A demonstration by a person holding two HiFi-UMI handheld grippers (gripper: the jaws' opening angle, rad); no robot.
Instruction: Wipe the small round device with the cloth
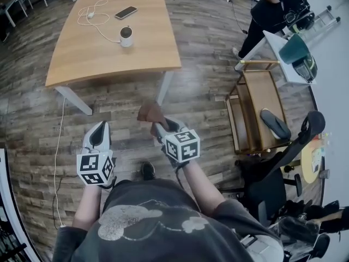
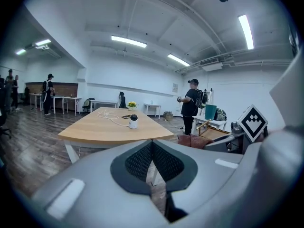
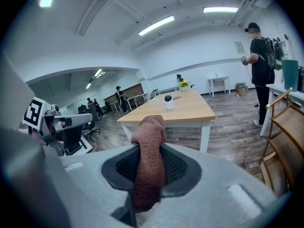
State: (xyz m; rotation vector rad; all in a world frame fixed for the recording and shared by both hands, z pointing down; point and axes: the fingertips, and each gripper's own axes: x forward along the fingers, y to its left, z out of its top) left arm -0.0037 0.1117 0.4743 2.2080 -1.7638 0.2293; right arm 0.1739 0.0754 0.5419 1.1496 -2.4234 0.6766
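The small round device (image 1: 126, 36) is white with a black dome and stands on the wooden table (image 1: 147, 48); it also shows far off as the device (image 2: 133, 121) and the device (image 3: 167, 101). My right gripper (image 1: 159, 125) is shut on a reddish-brown cloth (image 1: 150, 113), held in the air short of the table's near edge. The cloth (image 3: 149, 158) is pinched between the jaws and sticks up past them. My left gripper (image 1: 100, 131) hangs beside it on the left, jaws closed together on nothing.
A phone (image 1: 126, 12) and a white cable (image 1: 92, 15) lie on the table behind the device. A wooden cart (image 1: 255, 111) and an office chair (image 1: 278, 173) stand to the right. A person (image 1: 275, 10) stands at the far right.
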